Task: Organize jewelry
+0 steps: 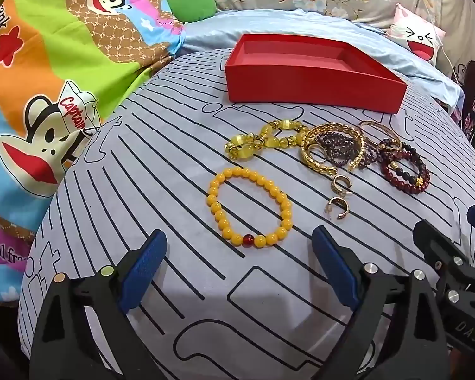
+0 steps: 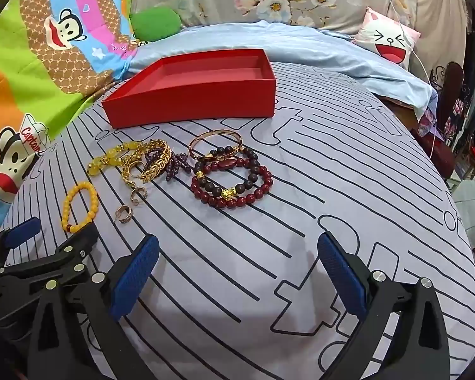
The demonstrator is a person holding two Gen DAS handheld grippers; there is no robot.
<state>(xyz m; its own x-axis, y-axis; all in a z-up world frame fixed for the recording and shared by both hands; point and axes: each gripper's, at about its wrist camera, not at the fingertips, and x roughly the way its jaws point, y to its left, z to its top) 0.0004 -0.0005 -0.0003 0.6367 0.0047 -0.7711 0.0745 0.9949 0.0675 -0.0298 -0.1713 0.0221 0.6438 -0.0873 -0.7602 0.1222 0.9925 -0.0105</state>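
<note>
Start of sorting, nothing boxed: my left gripper (image 1: 237, 262) and right gripper (image 2: 237, 266) both gape wide and empty; yellow beaded bracelet (image 1: 249, 210) lies nearest, short of the empty red cardboard tray (image 1: 313, 71); next, straddle and pinch it.

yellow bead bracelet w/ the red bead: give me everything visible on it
The yellow bead bracelet is a closed loop of round, glossy, opaque yellow beads, plastic or resin by the look, with one dark red translucent bead at its near edge. It lies flat on the striped grey sheet, apart from the jewelry pile, touching nothing else. It sits just ahead of the open left gripper, between the lines of its fingers. In the right wrist view the left gripper's finger hides its near edge.
</note>
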